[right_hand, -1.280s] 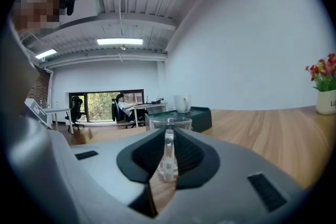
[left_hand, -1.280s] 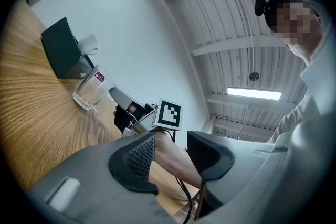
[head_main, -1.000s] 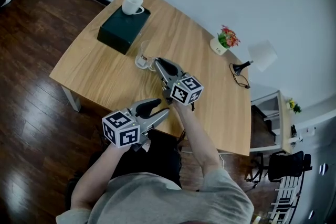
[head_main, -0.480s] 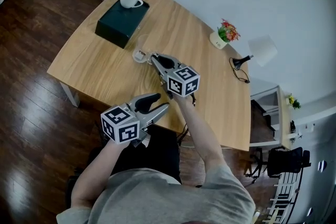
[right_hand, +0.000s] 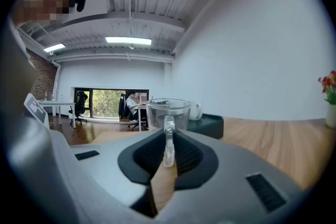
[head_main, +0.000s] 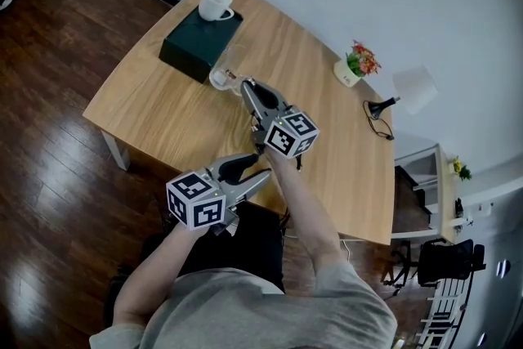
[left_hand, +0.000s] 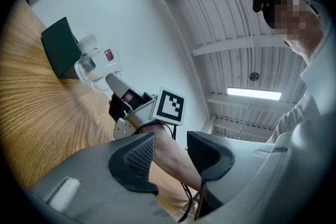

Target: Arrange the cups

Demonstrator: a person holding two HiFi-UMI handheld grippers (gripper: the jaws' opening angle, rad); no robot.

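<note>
A clear glass cup [head_main: 222,76] hangs by its handle [right_hand: 168,136] from my right gripper [head_main: 243,86], which is shut on that handle, just off the wooden table [head_main: 163,114]. It hovers close to the dark green box [head_main: 198,45], on which a white cup [head_main: 216,4] stands. The left gripper view shows the glass cup [left_hand: 95,64] at the tip of the right gripper [left_hand: 113,83], with the box [left_hand: 59,47] behind it. My left gripper [head_main: 260,169] is open and empty, held back over the table's near edge; its pads [left_hand: 137,157] stand apart.
A small pot of red flowers [head_main: 351,68] and a white desk lamp [head_main: 407,90] with its cable stand at the table's far right. Dark wooden floor [head_main: 49,167] lies around the table. A person sits at a desk far off by the window [right_hand: 130,105].
My right gripper has carried the glass cup away from me, closer to the dark green box. The left gripper has kept still.
</note>
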